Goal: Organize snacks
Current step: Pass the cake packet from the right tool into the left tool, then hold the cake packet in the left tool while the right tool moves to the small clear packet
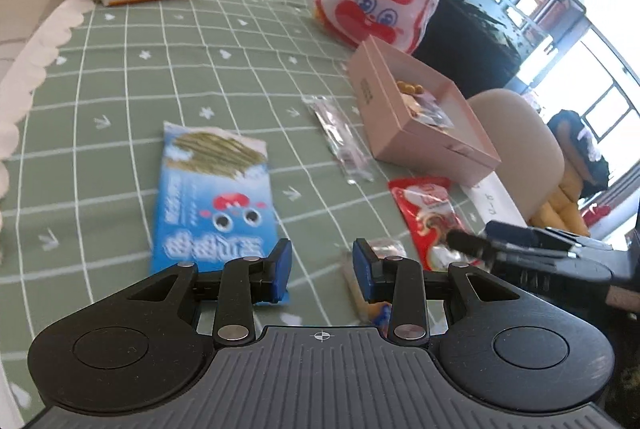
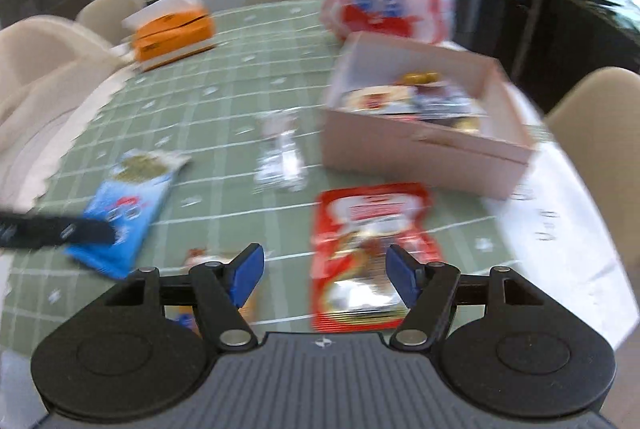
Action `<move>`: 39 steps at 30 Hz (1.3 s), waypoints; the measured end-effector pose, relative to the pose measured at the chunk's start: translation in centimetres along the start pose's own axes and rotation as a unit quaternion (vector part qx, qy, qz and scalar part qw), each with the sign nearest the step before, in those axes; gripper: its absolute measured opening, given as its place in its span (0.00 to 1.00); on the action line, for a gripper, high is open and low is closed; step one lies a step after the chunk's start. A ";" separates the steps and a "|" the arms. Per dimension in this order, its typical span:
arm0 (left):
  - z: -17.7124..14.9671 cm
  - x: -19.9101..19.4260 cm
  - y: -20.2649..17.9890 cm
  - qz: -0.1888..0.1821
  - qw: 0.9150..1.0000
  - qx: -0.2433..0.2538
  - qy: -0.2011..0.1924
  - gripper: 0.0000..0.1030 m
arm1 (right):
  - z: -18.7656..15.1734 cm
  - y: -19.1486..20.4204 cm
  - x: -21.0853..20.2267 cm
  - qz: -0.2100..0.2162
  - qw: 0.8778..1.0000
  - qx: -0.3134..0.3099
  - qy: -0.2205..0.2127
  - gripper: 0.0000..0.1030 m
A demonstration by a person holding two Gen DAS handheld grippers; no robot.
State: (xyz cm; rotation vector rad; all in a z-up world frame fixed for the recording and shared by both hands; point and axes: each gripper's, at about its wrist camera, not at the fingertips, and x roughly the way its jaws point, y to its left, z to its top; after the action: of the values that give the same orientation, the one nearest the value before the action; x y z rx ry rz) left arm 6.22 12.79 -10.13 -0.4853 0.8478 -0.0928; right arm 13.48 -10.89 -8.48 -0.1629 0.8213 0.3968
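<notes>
Both my tongs, left [image 1: 322, 271] and right [image 2: 325, 275], stand open and empty. The red packet [image 2: 366, 249] lies flat on the desk [image 2: 224, 117]. My right pads may skid over its slick foil and push it off the near edge.

Open tongs [image 2: 325, 275] over red packet [image 2: 370, 225]

right view blurred | pink box [image 2: 420, 153] contents perhaps wrapped sweets

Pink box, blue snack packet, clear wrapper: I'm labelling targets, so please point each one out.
pink box [image 1: 416, 139], left wrist view, on its near side wall.
blue snack packet [image 1: 216, 197], left wrist view, middle of its printed face.
clear wrapper [image 1: 344, 141], left wrist view, mid-length.
</notes>
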 end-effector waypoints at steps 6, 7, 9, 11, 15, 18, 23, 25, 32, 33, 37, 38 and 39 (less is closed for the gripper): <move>-1.1 1.8 -4.0 -0.032 0.999 0.036 0.019 0.37 | -1.2 -4.1 0.1 -0.038 0.998 0.057 -0.002 0.67; -1.3 2.4 -4.7 -0.030 0.998 0.046 0.026 0.37 | -1.5 -4.5 0.2 -0.042 0.997 0.063 0.001 0.67; -1.5 3.5 -6.0 -0.012 0.997 0.063 0.031 0.37 | -2.1 -5.0 0.4 -0.047 0.997 0.066 0.006 0.67; -1.8 4.6 -7.2 0.020 0.995 0.094 0.031 0.37 | -2.7 -5.2 0.5 -0.053 0.997 0.061 0.008 0.67; -2.7 6.1 -8.2 0.073 0.985 0.152 0.040 0.38 | -3.3 -5.3 0.6 -0.049 0.997 0.056 0.015 0.67; -2.7 6.2 -7.6 0.075 0.986 0.144 0.045 0.47 | -3.7 -5.3 0.7 -0.048 0.997 0.050 0.018 0.67; -2.2 6.0 -6.0 0.068 0.989 0.121 0.048 0.60 | -4.1 -4.1 0.5 -0.017 0.999 0.029 0.017 0.67; -2.1 5.8 -5.0 0.044 0.992 0.103 0.052 0.56 | -4.2 -2.9 0.2 0.009 1.000 0.008 0.015 0.66; -1.9 5.4 -5.7 0.023 0.993 0.102 0.052 0.55 | -4.9 -0.4 0.6 0.022 0.999 -0.029 0.017 0.56; -2.0 5.3 -6.4 0.030 0.992 0.112 0.049 0.55 | -4.8 -0.7 0.4 0.013 1.000 -0.026 0.012 0.56; -3.2 6.1 -9.1 0.075 0.981 0.175 0.047 0.55 | -4.3 -3.8 0.0 -0.041 0.999 0.007 -0.009 0.57; -3.5 6.5 -9.7 0.082 0.977 0.190 0.052 0.55 | -4.2 -4.6 0.2 -0.055 0.998 0.016 -0.009 0.58; -3.8 7.0 -10.1 0.093 0.973 0.203 0.055 0.59 | -4.2 -5.4 0.4 -0.066 0.997 0.026 -0.008 0.58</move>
State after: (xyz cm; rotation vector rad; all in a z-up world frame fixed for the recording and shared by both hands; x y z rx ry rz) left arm 9.19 0.46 -12.65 -0.0165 0.9514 -0.1190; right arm 13.13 -16.95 -11.66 -0.1638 0.7994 0.2510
